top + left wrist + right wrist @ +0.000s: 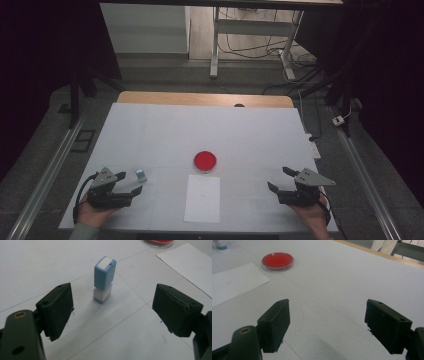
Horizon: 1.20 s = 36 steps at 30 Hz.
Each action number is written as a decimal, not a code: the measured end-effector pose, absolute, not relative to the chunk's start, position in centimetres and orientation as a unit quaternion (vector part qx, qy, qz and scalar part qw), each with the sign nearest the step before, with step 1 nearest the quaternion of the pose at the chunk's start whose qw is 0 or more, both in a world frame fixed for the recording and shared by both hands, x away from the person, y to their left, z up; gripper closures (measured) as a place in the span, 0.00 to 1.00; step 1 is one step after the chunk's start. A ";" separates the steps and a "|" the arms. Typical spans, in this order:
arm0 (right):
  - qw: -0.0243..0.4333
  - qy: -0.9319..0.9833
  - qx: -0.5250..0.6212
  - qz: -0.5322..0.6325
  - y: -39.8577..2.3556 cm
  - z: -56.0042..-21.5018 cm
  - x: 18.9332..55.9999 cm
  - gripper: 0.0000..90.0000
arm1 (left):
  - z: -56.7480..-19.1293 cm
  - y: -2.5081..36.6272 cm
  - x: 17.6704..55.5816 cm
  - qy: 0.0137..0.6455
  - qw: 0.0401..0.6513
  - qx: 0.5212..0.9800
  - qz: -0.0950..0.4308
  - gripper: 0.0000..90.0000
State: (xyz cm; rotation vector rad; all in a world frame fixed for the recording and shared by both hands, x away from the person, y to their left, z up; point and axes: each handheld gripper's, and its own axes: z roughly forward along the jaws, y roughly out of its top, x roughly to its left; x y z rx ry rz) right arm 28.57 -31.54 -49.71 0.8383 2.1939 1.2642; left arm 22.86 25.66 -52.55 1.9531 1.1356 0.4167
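Observation:
A small blue and white stamp point(104, 279) stands upright on the white table point(160, 130), just beyond my left gripper point(113, 312). That gripper is open, its jaws wide apart with nothing between them. In the high view the stamp point(141, 174) sits right of the left gripper point(128, 183), near the table's front left. A round red ink pad point(205, 160) lies mid-table, with a white sheet of paper point(202, 198) in front of it. My right gripper point(281, 179) rests at the front right, open and empty; its own view shows the ink pad point(277, 260) far off to the left.
A wooden strip point(205, 99) runs along the table's far edge. Beyond it stand a desk frame point(215, 45) and floor cables point(300, 65). Metal rails point(45, 175) flank the table on both sides.

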 end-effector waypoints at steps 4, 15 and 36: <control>0.234 0.799 0.307 0.461 -31.7 -49.8 28.6 0.24 | -52.5 25.5 22.8 0.450 0.409 0.776 0.167 0.20; 0.237 0.803 0.308 0.452 -31.5 -50.0 28.6 0.25 | -52.4 25.6 22.6 0.448 0.409 0.777 0.168 0.20; 0.240 0.802 0.308 0.452 -31.5 -49.9 28.6 0.26 | -51.9 25.2 22.6 0.443 0.407 0.781 0.166 0.20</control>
